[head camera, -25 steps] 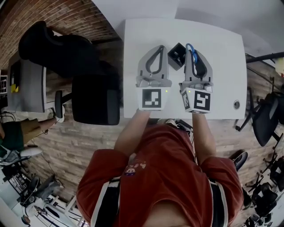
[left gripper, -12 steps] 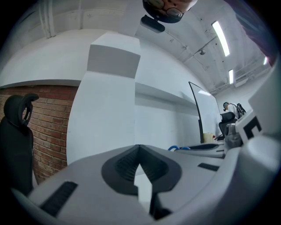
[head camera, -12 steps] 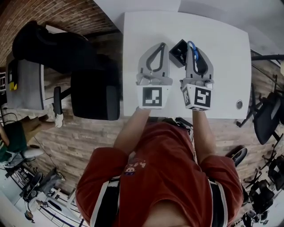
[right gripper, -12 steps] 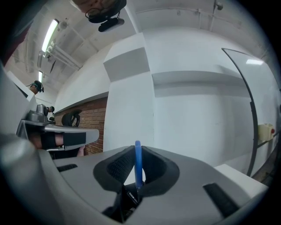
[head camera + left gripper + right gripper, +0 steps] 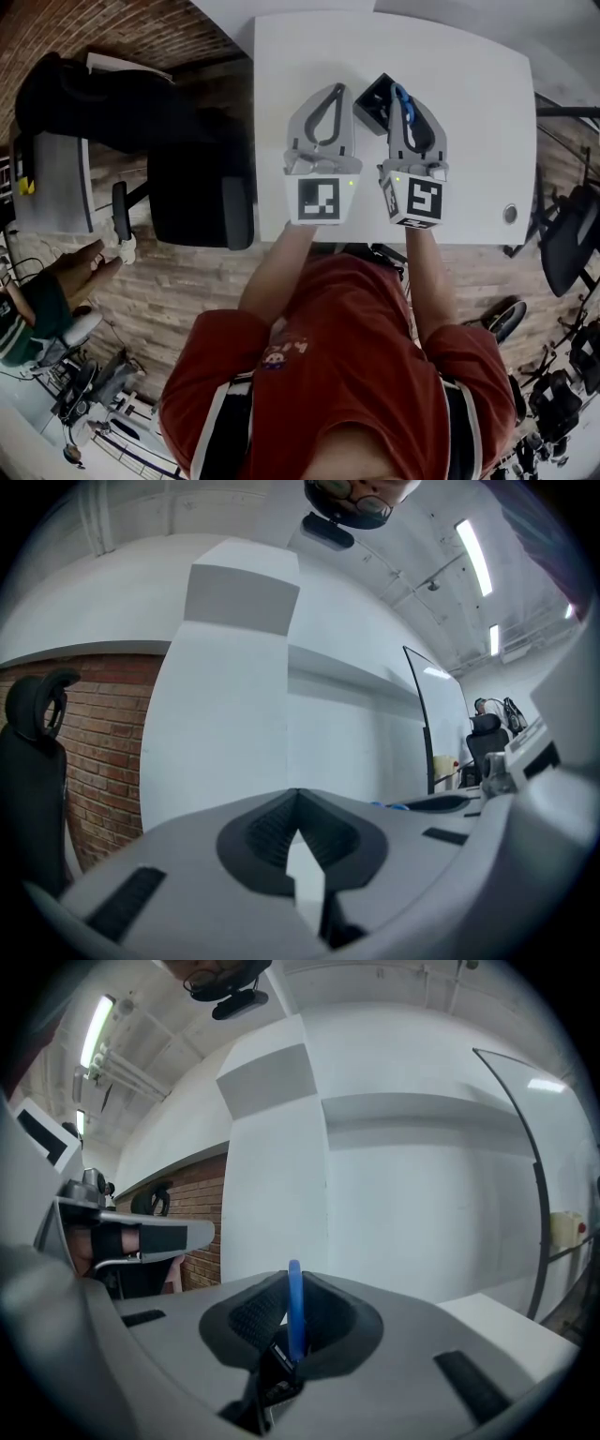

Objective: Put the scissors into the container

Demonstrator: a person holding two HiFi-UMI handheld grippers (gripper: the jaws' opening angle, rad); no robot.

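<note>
The scissors show only as a blue handle loop [image 5: 401,96] poking out of my right gripper [image 5: 405,105], which is shut on them. In the right gripper view the blue loop [image 5: 295,1307] stands upright between the pads, with dark metal below it. A small black container [image 5: 374,105] sits on the white table [image 5: 469,112], just left of the right gripper's tip and touching or nearly touching it. My left gripper [image 5: 333,92] lies beside it on the left, its jaws closed tip to tip [image 5: 298,797] with nothing in them.
A black office chair [image 5: 202,202] stands left of the table and another chair [image 5: 567,244] to its right. A small round metal fitting [image 5: 509,214] sits near the table's front right corner. A seated person [image 5: 37,300] is at far left.
The head view has drifted a little, so the table sits slightly higher in the picture. Both grippers hold the same places relative to the container.
</note>
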